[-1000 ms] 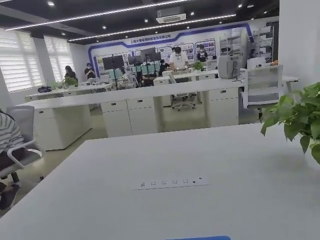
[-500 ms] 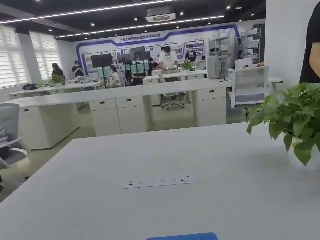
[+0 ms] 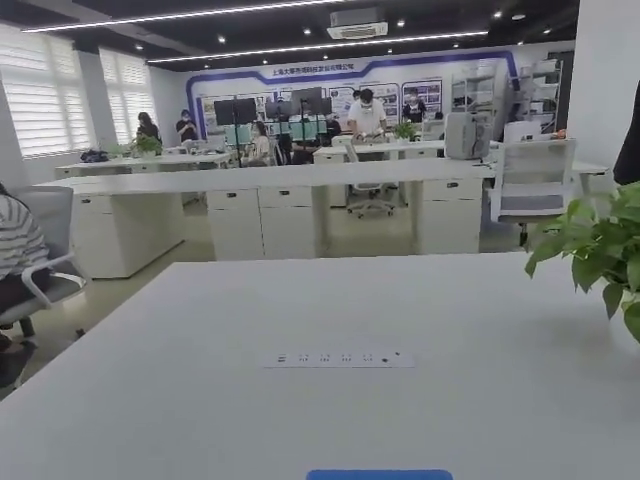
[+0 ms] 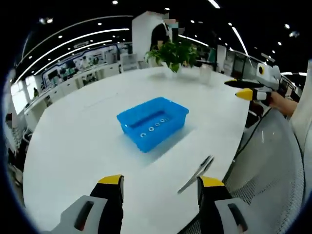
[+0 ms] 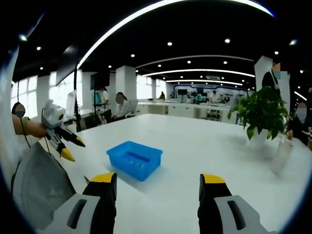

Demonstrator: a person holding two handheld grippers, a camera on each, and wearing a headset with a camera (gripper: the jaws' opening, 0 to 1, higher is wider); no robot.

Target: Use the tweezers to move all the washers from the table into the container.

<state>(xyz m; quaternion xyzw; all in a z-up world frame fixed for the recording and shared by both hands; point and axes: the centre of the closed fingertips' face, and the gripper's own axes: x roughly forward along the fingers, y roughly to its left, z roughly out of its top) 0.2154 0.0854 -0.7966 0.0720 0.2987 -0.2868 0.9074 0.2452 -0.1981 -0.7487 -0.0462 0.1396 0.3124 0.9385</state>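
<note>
Both grippers hang by the near edge of the desk (image 4: 68, 146), and neither has anything in it. The left gripper (image 4: 161, 181) shows its jaws spread wide and empty. The right gripper (image 5: 158, 179) is the same, jaws parted with nothing between them.

And there are the tweezers (image 4: 196, 174), lying flat on the white top close to the near edge, between that edge and the blue container (image 4: 163, 136). In the left gripper view they sit just ahead of the left gripper, nearest its right-hand jaw, apart from it and untouched. The right gripper is held up off the desk's side, well apart from them.

Now the washers (image 4: 151, 128). Every one that can be made out lies in a row on the container's floor, and none can be picked out on the bare desk (small as they are, one might escape these views).

The tweezers look thin, light and springy, probably slick on that smooth top and apt to skate if nudged. The best hold is likely across both arms near mid-length, where a squeeze closes the tips. Any washer would be flat, hard and tiny, so it should be pinched by the rim.

A potted plant (image 3: 600, 250) at the desk's right edge is well out of the way.
</note>
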